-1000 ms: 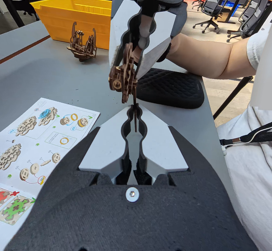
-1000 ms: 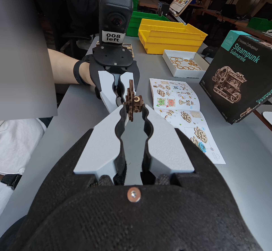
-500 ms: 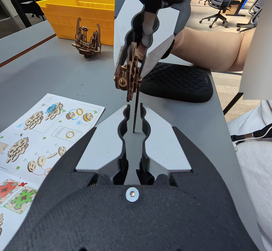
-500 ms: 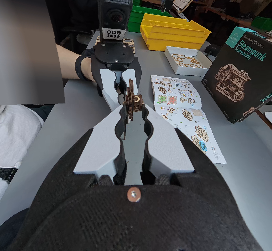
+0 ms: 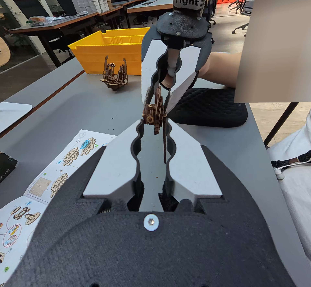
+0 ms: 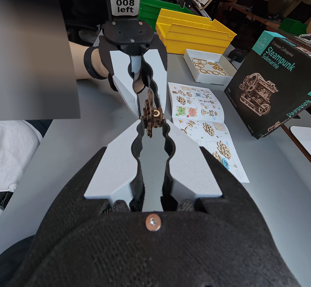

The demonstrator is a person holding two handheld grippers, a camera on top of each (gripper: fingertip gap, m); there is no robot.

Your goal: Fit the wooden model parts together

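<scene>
Gearwork sits at the middle of both views: we see the wooden gear assembly [image 6: 152,116] pinched between the tips of the right tool [image 6: 152,121], whose fingers are closed narrowly on it and hold it up above the grey tabletop [image 6: 80,137]. In the left wrist view the same assembly [image 5: 154,113] hangs from the right tool [image 5: 155,109], which reaches in from the far side. A thin wooden stick [image 5: 164,144] runs down from the assembly into the gap of the left tool [image 5: 154,124]; it lies close to that tool's right finger, and we cannot tell whether it touches. The left tool's fingers stand apart, narrowly spread, with tips on either side of the assembly and nothing clamped that we can see. From the right wrist view the left tool [image 6: 149,109] faces us, tips flanking the gears. On the tabletop an instruction sheet [image 6: 200,119] lies flat to the right, a dark model kit box [image 6: 269,90] stands beyond it, and a white tray of wooden rings [image 6: 208,69] sits near yellow bins [image 6: 193,36]. In the left wrist view a partly built wooden model [image 5: 114,75] stands just in front of a yellow bin [image 5: 107,52], and a black padded rest [image 5: 210,107] lies beneath the person's forearm [image 5: 218,68].
</scene>
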